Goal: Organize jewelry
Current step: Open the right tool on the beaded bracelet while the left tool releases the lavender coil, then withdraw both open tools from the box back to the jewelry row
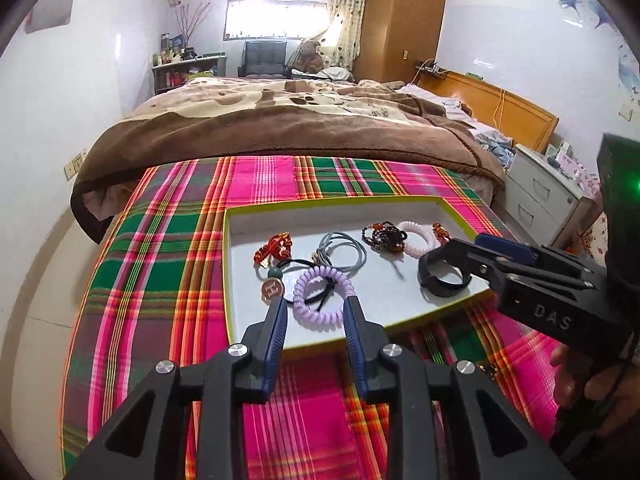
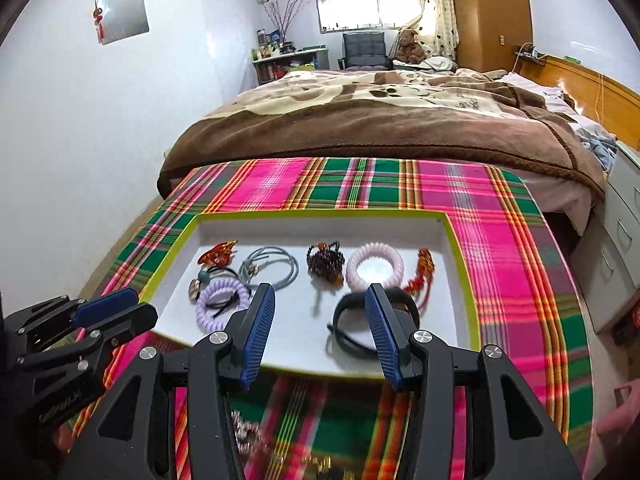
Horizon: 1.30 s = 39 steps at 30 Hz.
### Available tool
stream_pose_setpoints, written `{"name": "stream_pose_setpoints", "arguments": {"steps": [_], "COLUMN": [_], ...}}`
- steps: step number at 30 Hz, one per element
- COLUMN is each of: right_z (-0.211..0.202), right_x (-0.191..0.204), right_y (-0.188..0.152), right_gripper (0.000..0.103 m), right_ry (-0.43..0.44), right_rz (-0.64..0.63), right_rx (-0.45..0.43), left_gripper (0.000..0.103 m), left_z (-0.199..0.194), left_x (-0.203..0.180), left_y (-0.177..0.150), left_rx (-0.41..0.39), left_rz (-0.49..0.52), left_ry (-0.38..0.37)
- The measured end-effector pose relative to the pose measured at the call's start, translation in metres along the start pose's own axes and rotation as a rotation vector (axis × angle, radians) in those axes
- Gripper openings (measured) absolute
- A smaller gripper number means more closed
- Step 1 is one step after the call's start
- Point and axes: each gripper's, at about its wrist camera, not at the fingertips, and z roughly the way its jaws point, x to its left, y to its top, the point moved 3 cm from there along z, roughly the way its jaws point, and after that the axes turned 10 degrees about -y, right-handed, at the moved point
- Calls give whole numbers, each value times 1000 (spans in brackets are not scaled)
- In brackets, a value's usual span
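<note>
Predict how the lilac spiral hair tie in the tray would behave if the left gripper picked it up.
The lilac spiral hair tie is a coiled plastic-looking loop, so it probably stretches and springs rather than staying stiff. It looks light. A black cord crosses it and might drag along.

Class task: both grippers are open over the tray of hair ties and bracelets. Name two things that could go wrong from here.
1. The left gripper flanks the lilac coil tie, which a black elastic crosses; closing may drag both.
2. The right gripper hovers by the black band near the tray edge; it could knock it out.
</note>
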Motion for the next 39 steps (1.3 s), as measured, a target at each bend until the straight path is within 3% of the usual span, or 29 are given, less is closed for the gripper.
{"name": "stream_pose_setpoints", "arguments": {"steps": [22,25,28,39], "right_z": [-48,-48,-48,-38], "right_x": [-16,-23,-30,-22], "right_y": [-59,-69,-77,-106], "right_gripper": [50,54,55,55], "right_ry": [-31,-46,-68,-59], "right_rz": [40,55,76,65], "right_rx": [-2,17,37,117], "left_gripper": [29,31,42,42], "left_z": [-42,-45,-46,-37], "left_x": [-10,-7,-3,-1], "left_y": [-45,-48,-52,-62], "left_rx": [-39,-41,-46,-18], "left_rz": [32,16,-11,-24], "left_ry": [30,19,0,-13]}}
